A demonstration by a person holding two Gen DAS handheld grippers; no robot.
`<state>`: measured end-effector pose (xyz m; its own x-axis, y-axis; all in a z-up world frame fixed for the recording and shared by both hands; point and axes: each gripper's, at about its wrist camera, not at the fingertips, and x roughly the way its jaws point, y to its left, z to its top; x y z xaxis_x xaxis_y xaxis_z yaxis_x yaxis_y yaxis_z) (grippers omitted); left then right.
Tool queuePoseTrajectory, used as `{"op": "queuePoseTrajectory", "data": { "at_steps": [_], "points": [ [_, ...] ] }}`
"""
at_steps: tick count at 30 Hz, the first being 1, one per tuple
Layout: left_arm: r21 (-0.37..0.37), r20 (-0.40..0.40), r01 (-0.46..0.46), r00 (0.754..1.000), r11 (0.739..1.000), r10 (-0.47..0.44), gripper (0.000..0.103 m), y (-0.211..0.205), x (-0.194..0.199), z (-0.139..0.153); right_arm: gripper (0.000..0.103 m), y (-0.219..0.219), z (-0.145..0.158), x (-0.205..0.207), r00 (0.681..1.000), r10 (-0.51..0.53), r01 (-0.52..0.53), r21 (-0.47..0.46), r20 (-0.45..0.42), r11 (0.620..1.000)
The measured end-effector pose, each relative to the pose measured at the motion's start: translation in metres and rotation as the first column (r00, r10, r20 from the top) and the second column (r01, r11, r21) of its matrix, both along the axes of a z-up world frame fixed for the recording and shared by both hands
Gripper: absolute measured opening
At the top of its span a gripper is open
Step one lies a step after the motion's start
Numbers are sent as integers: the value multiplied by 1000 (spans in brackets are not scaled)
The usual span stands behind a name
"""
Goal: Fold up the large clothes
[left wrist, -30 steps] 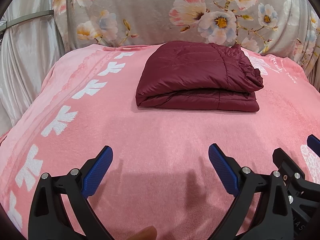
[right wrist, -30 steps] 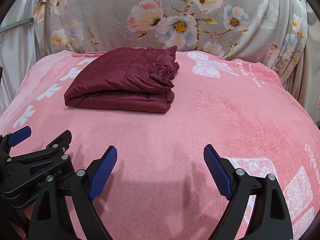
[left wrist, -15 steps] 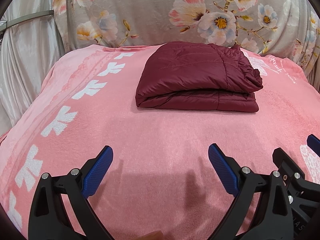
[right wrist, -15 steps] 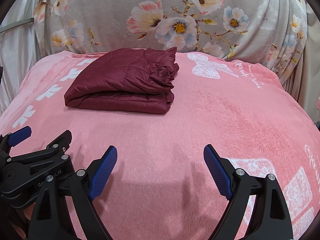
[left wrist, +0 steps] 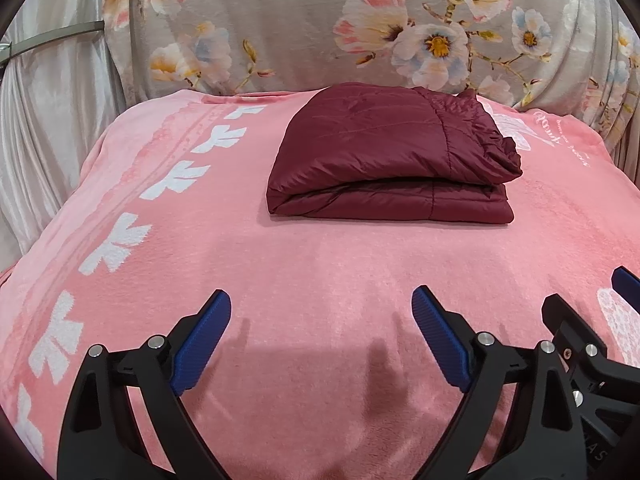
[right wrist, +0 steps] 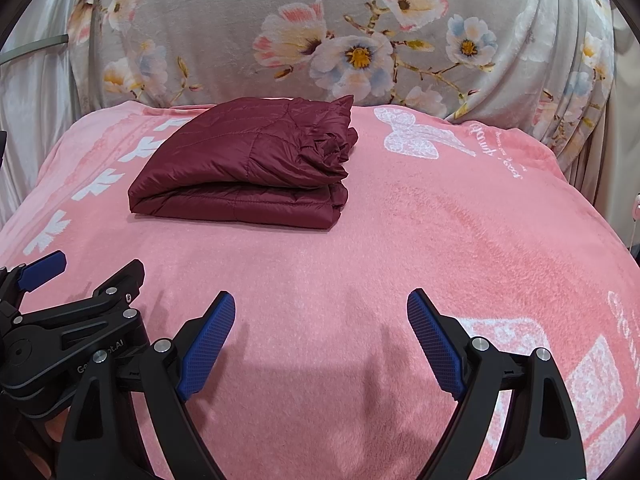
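A dark red quilted jacket (left wrist: 394,152) lies folded into a compact stack near the far side of the pink blanket (left wrist: 320,264); the right wrist view shows the jacket (right wrist: 248,168) at centre left. My left gripper (left wrist: 322,312) hovers over the blanket's near part, well short of the jacket, open with nothing between its blue pads. My right gripper (right wrist: 320,314) is beside it to the right, likewise open and empty. Each gripper shows at the edge of the other's view: the right gripper (left wrist: 592,324), the left gripper (right wrist: 84,280).
A grey floral fabric (left wrist: 320,24) hangs behind the bed like a backdrop. Pale curtain (left wrist: 48,120) drapes on the left. The blanket (right wrist: 460,240) has white bow prints along its left side and a butterfly print at the back right.
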<state>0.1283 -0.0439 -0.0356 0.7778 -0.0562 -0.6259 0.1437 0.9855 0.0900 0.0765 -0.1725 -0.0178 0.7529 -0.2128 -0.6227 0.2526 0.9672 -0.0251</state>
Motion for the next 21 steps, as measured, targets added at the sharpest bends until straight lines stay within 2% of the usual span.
{"op": "queuePoseTrajectory", "data": {
  "at_steps": [21],
  "points": [
    [4,3,-3,1000,1000,3,89,0,-1,0,86,1,0,0,1000,-1,1,-1,0,1000]
  ]
}}
